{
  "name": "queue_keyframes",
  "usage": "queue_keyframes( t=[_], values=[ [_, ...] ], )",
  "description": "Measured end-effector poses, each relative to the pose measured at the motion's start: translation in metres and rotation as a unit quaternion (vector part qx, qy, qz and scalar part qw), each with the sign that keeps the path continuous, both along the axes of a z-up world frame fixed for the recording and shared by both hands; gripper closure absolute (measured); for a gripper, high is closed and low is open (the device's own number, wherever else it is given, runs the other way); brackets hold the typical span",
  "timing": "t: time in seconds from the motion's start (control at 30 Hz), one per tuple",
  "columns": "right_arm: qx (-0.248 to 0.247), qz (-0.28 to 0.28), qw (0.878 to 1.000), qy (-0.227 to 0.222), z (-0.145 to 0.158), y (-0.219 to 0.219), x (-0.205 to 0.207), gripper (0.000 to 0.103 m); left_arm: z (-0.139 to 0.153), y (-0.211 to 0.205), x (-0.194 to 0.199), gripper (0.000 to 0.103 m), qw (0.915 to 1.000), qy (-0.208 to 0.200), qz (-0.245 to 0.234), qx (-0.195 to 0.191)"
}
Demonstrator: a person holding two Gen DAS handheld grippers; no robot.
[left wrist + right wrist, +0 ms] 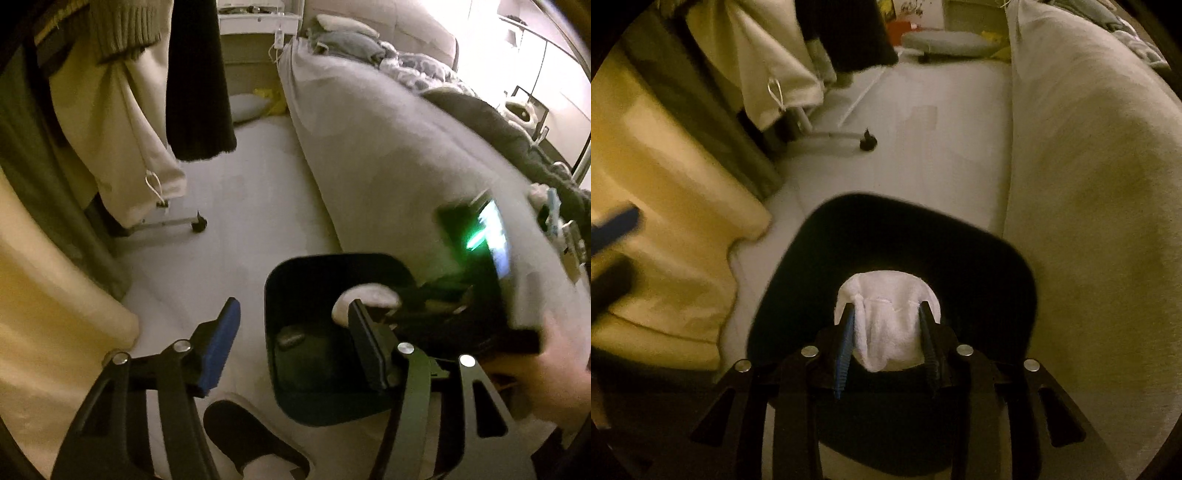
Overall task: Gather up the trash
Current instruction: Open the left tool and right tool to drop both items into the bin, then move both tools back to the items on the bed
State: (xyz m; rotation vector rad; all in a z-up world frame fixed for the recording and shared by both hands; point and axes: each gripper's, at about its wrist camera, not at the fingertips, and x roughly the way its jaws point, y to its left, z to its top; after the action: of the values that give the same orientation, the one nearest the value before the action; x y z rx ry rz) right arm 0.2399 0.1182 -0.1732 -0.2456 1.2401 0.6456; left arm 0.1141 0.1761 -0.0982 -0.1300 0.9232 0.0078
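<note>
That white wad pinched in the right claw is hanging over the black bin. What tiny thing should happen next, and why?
Probably just open the right claw and let go. Its fingers pinch the white wad, and in the right wrist view the wad sits over the dark mouth of the black bin, so it should drop inside. The left claw hangs open and empty beside the bin, so it need not help.

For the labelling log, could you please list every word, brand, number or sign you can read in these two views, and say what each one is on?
None can be read.
Lit screen by the bed: a blurred glow, no characters legible.
Colourful items on the far floor: too small and blurred to read.
Black bin, white wad in the right gripper, and left gripper: no markings visible.
</note>
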Motion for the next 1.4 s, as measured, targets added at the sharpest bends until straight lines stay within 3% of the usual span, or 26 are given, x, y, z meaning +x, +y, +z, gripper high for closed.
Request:
queue_keyframes(
  t=[0.13, 0.23, 0.33, 0.47, 0.6, 0.77, 1.0, 1.4],
  values=[
    [-0.023, 0.009, 1.000, 0.013, -0.020, 0.005, -0.005, 0.067, 0.018, -0.001, -0.002, 0.040, 0.9999, -0.016, -0.006, 0.000],
    [-0.034, 0.016, 0.999, 0.021, -0.028, 0.007, -0.008, 0.058, 0.032, -0.001, -0.006, 0.040, 0.9994, -0.033, -0.003, -0.005],
    [-0.036, 0.024, 0.999, 0.026, -0.031, 0.010, -0.013, 0.037, 0.047, -0.002, -0.007, 0.041, 0.9987, -0.050, -0.003, -0.009],
    [-0.037, 0.028, 0.999, 0.025, -0.028, 0.015, -0.014, 0.034, 0.062, -0.002, -0.009, 0.041, 0.9975, -0.070, -0.003, -0.007],
    [-0.017, 0.023, 1.000, 0.008, -0.006, 0.010, -0.014, 0.033, 0.079, -0.008, -0.007, 0.039, 0.9952, -0.097, -0.006, 0.011],
    [0.015, 0.018, 0.999, -0.036, 0.039, -0.003, -0.014, 0.028, 0.097, -0.027, -0.009, 0.028, 0.9919, -0.121, -0.024, 0.028],
    [0.057, -0.004, 0.994, -0.094, 0.097, -0.044, -0.009, 0.025, 0.116, -0.062, -0.002, 0.016, 0.9870, -0.151, -0.054, 0.007],
    [0.037, -0.074, 0.979, -0.188, 0.153, -0.147, -0.009, 0.024, 0.135, -0.129, 0.022, 0.008, 0.9790, -0.183, -0.087, 0.015]
  ],
)
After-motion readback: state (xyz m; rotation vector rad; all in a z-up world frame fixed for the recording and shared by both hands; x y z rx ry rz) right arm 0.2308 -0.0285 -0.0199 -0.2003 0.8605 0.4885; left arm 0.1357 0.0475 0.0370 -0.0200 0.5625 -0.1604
